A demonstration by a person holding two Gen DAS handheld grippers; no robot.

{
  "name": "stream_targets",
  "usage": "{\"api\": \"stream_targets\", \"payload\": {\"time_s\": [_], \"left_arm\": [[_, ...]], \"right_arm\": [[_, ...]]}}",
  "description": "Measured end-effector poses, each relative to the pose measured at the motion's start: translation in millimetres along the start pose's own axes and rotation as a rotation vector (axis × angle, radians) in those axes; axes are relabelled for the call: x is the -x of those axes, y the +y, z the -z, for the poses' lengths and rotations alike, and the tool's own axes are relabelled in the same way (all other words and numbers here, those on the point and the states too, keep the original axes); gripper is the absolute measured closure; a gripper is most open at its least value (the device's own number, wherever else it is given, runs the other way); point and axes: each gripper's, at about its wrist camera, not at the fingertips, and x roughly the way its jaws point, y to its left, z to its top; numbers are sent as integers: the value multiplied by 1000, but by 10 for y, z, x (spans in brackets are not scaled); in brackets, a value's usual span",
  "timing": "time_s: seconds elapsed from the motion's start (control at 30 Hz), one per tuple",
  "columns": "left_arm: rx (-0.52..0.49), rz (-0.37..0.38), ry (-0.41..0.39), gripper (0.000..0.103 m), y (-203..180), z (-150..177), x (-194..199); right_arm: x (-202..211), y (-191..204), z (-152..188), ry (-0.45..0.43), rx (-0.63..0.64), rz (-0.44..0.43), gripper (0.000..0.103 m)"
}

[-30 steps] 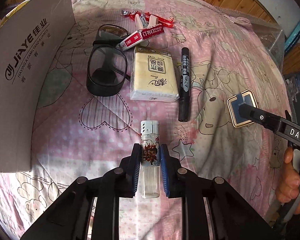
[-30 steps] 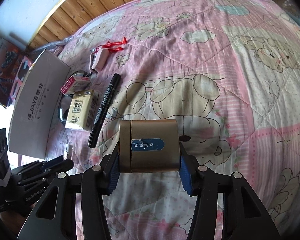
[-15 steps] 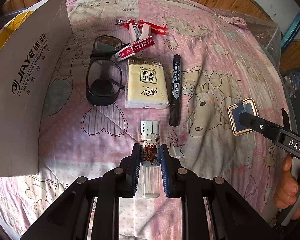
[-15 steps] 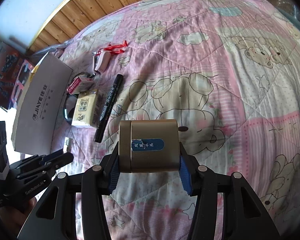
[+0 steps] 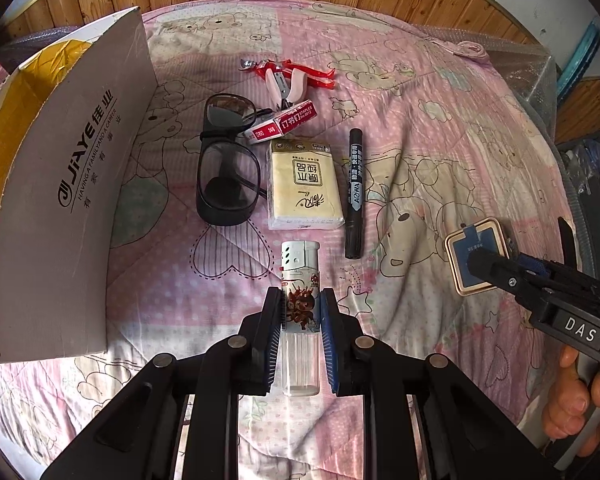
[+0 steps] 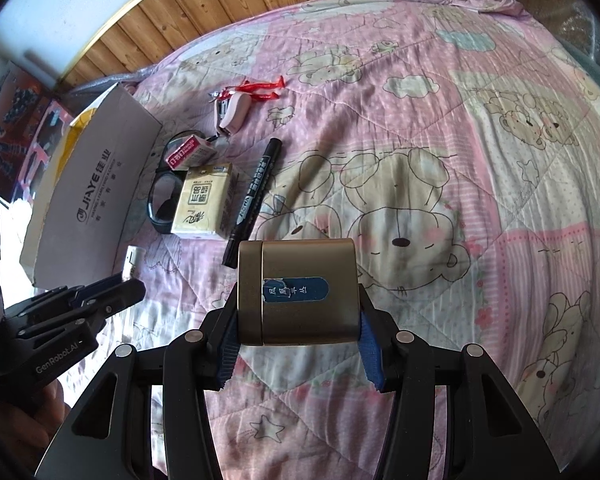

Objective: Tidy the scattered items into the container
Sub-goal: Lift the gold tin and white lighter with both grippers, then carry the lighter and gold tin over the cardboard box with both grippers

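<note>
In our left gripper (image 5: 300, 316) the jaws are clamped on a clear plastic lighter with a white cap and a cartoon label (image 5: 300, 280), held above the pink quilted bedspread (image 5: 420, 128). Its long axis runs straight ahead along the fingers, cap pointing away from us. Our right gripper (image 6: 298, 312) pinches a gold metal tin with a blue label (image 6: 298, 288) by its two short ends, lid seam to our left. Beyond the lighter lie a cream tissue pack (image 5: 304, 184), a black marker pen (image 5: 354, 194) beside it, dark safety goggles (image 5: 226, 168), a red-and-white staple box (image 5: 280, 128) and a pink stapler (image 5: 286, 82). The grey cardboard box (image 5: 72, 184) stands at far left.
</note>
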Motion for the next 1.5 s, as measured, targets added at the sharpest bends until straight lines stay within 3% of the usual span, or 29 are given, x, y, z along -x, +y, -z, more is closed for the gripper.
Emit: {"api": "stream_targets", "payload": {"time_s": [0.53, 1.5], "left_arm": [[50, 77, -81, 83, 184, -102, 397], [214, 91, -174, 83, 918, -211, 854]], "right_arm": [[236, 569, 4, 3, 72, 37, 50], [196, 1596, -275, 15, 276, -1, 50]]}}
